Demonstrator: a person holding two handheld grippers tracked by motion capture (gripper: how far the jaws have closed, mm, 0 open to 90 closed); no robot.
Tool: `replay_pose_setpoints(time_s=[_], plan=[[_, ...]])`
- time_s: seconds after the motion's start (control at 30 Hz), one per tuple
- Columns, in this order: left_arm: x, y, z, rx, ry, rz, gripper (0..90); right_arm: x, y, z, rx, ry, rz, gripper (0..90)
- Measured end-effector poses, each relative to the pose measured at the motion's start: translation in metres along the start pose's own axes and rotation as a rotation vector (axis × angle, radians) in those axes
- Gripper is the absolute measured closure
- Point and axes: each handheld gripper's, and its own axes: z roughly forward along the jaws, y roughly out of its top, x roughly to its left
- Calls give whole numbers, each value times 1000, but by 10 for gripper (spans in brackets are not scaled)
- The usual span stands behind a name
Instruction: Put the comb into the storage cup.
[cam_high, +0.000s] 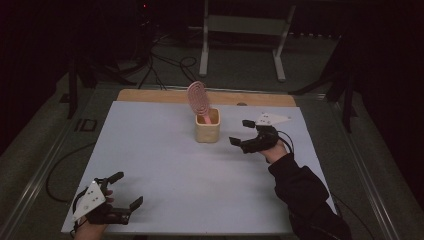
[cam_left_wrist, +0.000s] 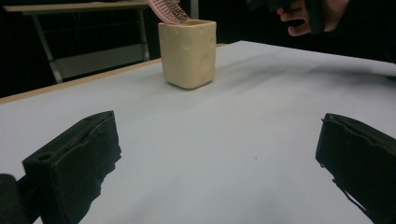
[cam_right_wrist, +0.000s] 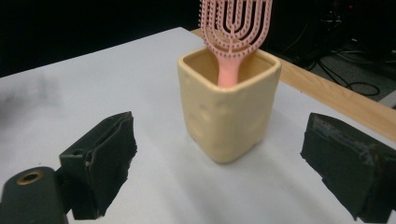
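Left claw (cam_high: 126, 189) sits at 7 o'clock near the front edge of the tabletop (cam_high: 165, 175), jaws spread wide, nothing between them. Grey three-cornered plate on top, hand under it. In the left gripper view both jaws frame bare white surface, with the cup well apart up ahead.

Right claw (cam_high: 241, 131) is at 3 o'clock of centre, jaws also wide and empty, pointing toward 9 o'clock at the cup; dark sleeve (cam_high: 305, 195) trails back toward 5 o'clock. Right gripper view: cup sits near, between the lines of the two jaws but apart from both.

Cream square cup (cam_high: 207, 126) stands upright slightly past centre, toward 12 o'clock. Pink hairbrush (cam_high: 198, 99) stands in it handle-down, head sticking out the top and leaning toward 11 o'clock.

Beyond the far wooden edge of the tabletop: white frame legs (cam_high: 240, 35) and cables (cam_high: 165, 65) on the floor, dim.
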Motion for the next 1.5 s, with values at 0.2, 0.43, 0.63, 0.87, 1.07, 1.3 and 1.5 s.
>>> replay_pose_setpoints(time_s=[0.2,0.43,0.63,0.87,1.07,1.3,1.5], plan=[[0,0,0,2,-2,2,0,2,-14,-13,26,-12,-5,94],[0,0,0,3,-1,3,0,8,-31,-32,24,-11,5,94],[0,0,0,3,0,2,0,16,-44,-48,40,-21,3,94],[0,0,0,3,0,1,0,21,-59,-67,47,-40,14,94],[0,0,1,3,0,1,0,26,-73,-84,55,-68,20,94],[0,0,0,2,-1,1,0,29,-89,-96,55,-90,44,94],[0,0,0,1,-1,-2,0,35,-104,-101,88,-114,26,94]])
